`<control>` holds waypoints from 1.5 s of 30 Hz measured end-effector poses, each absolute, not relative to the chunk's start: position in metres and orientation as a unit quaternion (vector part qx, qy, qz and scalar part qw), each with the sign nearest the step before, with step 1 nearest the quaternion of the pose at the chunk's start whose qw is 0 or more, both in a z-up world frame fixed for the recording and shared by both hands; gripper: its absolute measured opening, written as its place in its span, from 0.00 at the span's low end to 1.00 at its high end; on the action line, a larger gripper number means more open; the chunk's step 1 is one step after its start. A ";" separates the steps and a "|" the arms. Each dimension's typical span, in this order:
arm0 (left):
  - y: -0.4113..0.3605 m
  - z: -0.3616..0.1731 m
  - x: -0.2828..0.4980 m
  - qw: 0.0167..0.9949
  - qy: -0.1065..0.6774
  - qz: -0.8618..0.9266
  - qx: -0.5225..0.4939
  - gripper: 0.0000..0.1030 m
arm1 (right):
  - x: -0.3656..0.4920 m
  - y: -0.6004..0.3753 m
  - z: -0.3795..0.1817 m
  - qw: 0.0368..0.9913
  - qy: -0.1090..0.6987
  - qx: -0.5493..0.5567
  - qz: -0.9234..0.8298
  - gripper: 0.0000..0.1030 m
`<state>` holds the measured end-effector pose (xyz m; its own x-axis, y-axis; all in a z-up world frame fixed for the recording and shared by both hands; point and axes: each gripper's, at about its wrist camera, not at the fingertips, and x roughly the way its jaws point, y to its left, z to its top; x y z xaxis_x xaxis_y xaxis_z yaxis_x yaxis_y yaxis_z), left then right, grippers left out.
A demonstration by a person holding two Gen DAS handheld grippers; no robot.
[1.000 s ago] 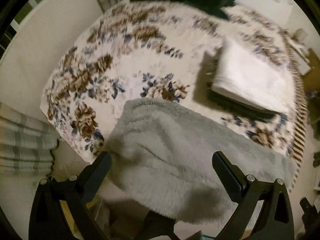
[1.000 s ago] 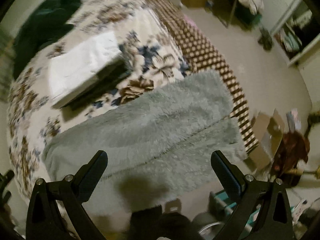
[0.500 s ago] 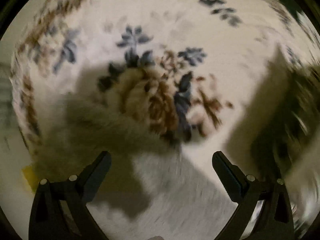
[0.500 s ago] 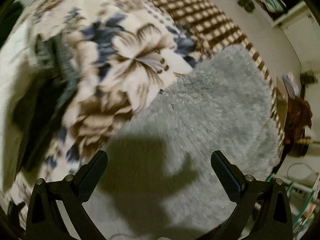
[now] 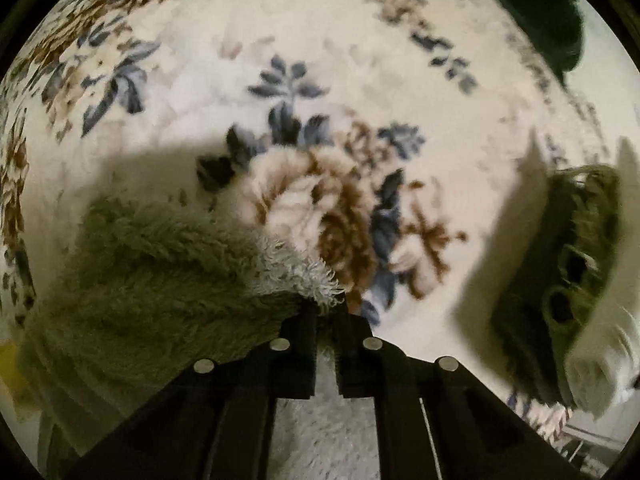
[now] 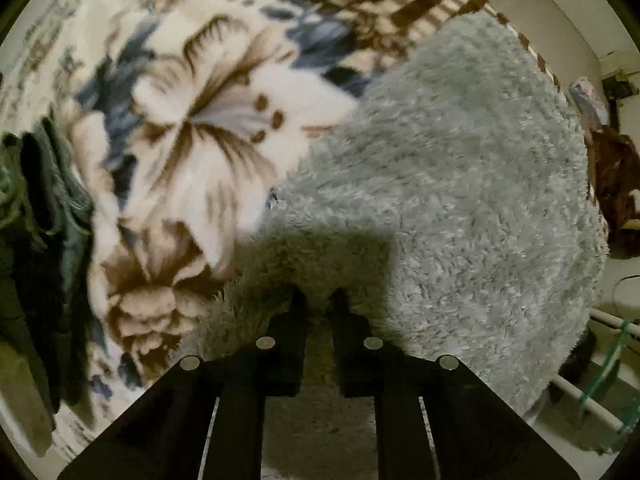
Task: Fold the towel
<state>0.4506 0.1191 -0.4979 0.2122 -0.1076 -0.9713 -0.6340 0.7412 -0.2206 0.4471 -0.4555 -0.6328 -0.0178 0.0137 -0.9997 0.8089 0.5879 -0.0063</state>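
Note:
A fluffy grey towel (image 6: 460, 184) lies on a flowered bedspread (image 6: 192, 120). In the left wrist view the towel's far corner (image 5: 168, 272) bunches up at lower left, and my left gripper (image 5: 326, 310) is shut on its fringe edge. In the right wrist view the towel spreads to the right toward the bed's edge, and my right gripper (image 6: 318, 300) is shut on the towel's far edge, its tips sunk in the pile under a dark shadow.
A stack of folded dark and white cloth (image 5: 576, 272) sits on the bedspread (image 5: 320, 80) to the right of the left gripper; the same stack (image 6: 36, 240) shows at the left of the right wrist view. A dark green garment (image 5: 540, 8) lies far back. Floor and clutter (image 6: 612, 184) beyond the bed's right edge.
Both grippers dropped from above the bed to the towel's far edge, then went from open to shut on it.

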 end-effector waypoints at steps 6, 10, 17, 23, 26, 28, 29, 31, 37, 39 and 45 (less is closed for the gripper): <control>0.141 -0.454 0.404 0.739 0.550 0.165 -0.352 0.04 | 0.410 -0.451 -0.599 0.657 0.620 0.323 -0.283 0.08; 0.148 -0.427 0.363 0.755 0.521 0.147 -0.370 0.04 | 0.364 -0.445 -0.565 0.681 0.602 0.325 -0.261 0.07; 0.151 -0.404 0.282 0.757 0.512 0.134 -0.383 0.04 | 0.273 -0.470 -0.518 0.697 0.588 0.333 -0.239 0.07; 0.160 -0.449 0.184 0.723 0.545 0.180 -0.384 0.04 | 0.179 -0.472 -0.545 0.683 0.622 0.308 -0.230 0.07; 0.160 -0.489 0.156 0.706 0.567 0.212 -0.367 0.04 | 0.146 -0.474 -0.579 0.660 0.643 0.309 -0.235 0.07; 0.163 -0.520 0.141 0.692 0.582 0.227 -0.361 0.04 | 0.128 -0.474 -0.604 0.644 0.659 0.310 -0.235 0.07; 0.164 -0.535 0.138 0.684 0.589 0.234 -0.360 0.04 | 0.125 -0.473 -0.612 0.640 0.663 0.308 -0.237 0.07; 0.166 -0.551 0.134 0.677 0.593 0.239 -0.365 0.04 | 0.115 -0.476 -0.625 0.634 0.670 0.307 -0.233 0.07; 0.154 -0.535 0.142 0.693 0.587 0.221 -0.355 0.25 | 0.091 -0.496 -0.621 0.633 0.661 0.342 -0.214 0.71; 0.138 -0.516 0.153 0.716 0.582 0.206 -0.325 0.70 | 0.088 -0.505 -0.602 0.656 0.638 0.341 -0.213 0.79; 0.062 -0.496 0.203 0.767 0.587 0.129 -0.225 0.93 | 0.142 -0.507 -0.567 0.724 0.606 0.256 -0.207 0.79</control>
